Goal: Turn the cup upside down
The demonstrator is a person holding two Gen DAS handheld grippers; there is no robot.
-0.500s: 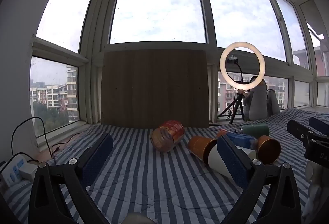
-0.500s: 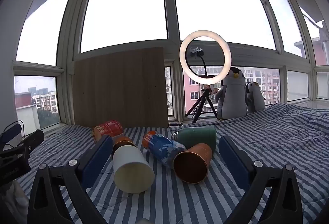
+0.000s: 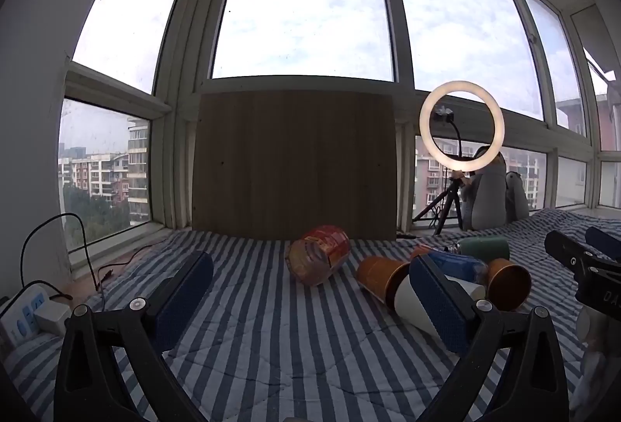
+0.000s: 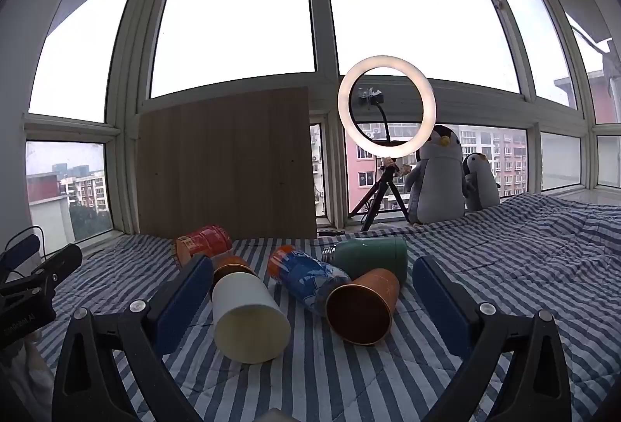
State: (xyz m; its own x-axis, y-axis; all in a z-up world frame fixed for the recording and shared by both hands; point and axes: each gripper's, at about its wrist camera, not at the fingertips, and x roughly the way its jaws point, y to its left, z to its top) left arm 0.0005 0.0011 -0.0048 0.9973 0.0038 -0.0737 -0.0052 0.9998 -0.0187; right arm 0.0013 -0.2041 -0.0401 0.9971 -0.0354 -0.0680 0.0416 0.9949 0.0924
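Both grippers, left and right, gape empty; the right should straddle the sideways copper cup mid-wall before rotating it rim-down.

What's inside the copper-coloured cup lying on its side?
The copper-coloured cup opens toward the right wrist camera; its visible interior looks empty and dark. The bottom is too shadowed to confirm.

A lit ring light stands beside two plush penguins at the window.
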